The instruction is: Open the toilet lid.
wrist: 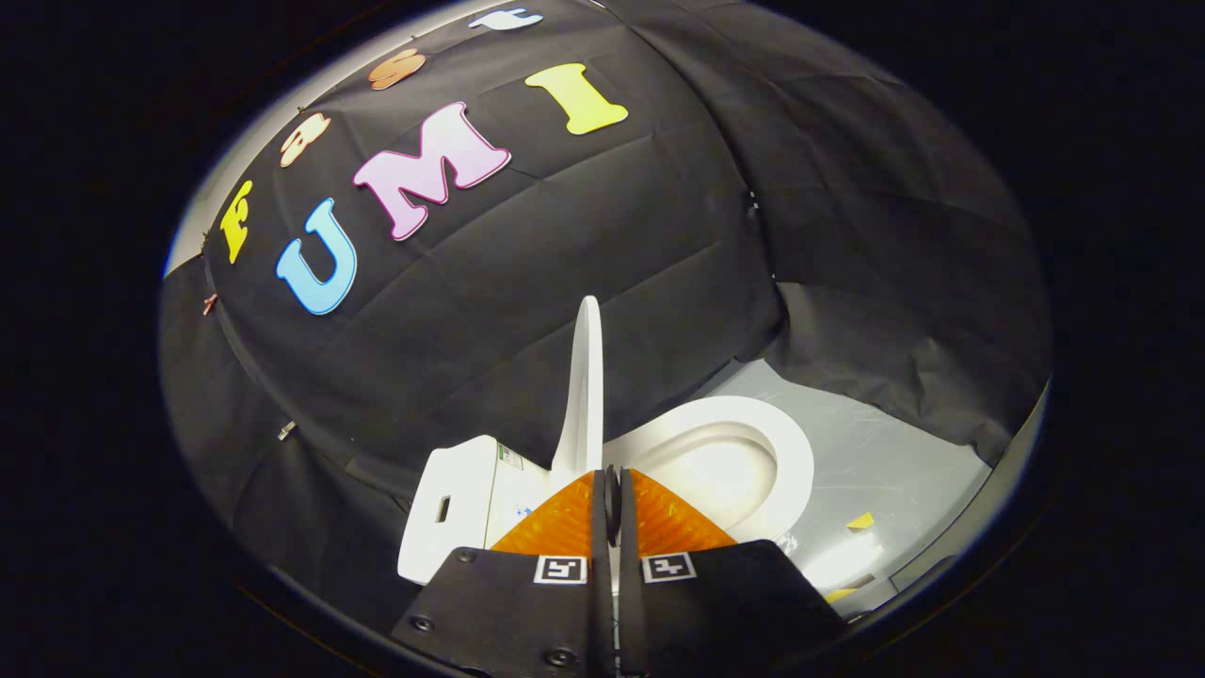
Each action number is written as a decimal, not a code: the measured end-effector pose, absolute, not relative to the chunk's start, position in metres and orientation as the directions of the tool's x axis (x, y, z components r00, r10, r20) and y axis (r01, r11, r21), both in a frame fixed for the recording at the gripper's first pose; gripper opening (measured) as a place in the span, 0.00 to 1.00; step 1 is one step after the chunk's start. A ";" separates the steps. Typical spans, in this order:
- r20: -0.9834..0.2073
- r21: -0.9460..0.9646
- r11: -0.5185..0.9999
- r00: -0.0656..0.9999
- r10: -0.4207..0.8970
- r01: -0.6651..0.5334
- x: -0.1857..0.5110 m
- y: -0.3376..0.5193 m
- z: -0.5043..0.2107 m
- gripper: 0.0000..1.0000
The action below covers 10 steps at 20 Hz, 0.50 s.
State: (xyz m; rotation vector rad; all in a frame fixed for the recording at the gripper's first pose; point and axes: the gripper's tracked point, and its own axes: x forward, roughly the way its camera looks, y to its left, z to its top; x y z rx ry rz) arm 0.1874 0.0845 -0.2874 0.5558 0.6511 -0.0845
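Closest to the camera, the gripper (612, 490) has its two fingers (565, 523) pressed together, their tips meeting with nothing visible between them; only a thin dark seam shows where the inner faces touch. Each finger carries a small square marker tag (561, 569) on the mount plate behind it. Just ahead of the fingertips stands the toilet lid (587, 386), raised upright and seen nearly edge-on, so it reads as a narrow white blade rising from directly beyond the closed tips toward the far wall. Whether the fingertips actually touch the lid's lower edge cannot be told, since the tips cover that spot. To the right of the lid lies the toilet seat (789, 450), down on the bowl, its white ring open to view with the bowl's hollow (730, 476) inside it. To the left of the lid and a little nearer sits the white cistern (461, 508), with a dark rectangular slot on its near-left face and a small label near its top; the left finger hides part of its right side. The toilet stands on a pale grey floor (894, 471), which stretches to the right and shows a few scuffs and two small yellow tape scraps (860, 521) near the right side. Black cloth (612, 245) forms the booth's wall behind everything, draped in folds, and drops to the floor on the far right.
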 end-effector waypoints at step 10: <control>-0.572 0.357 0.919 0.817 0.075 0.166 0.184 0.155 -0.250 0.10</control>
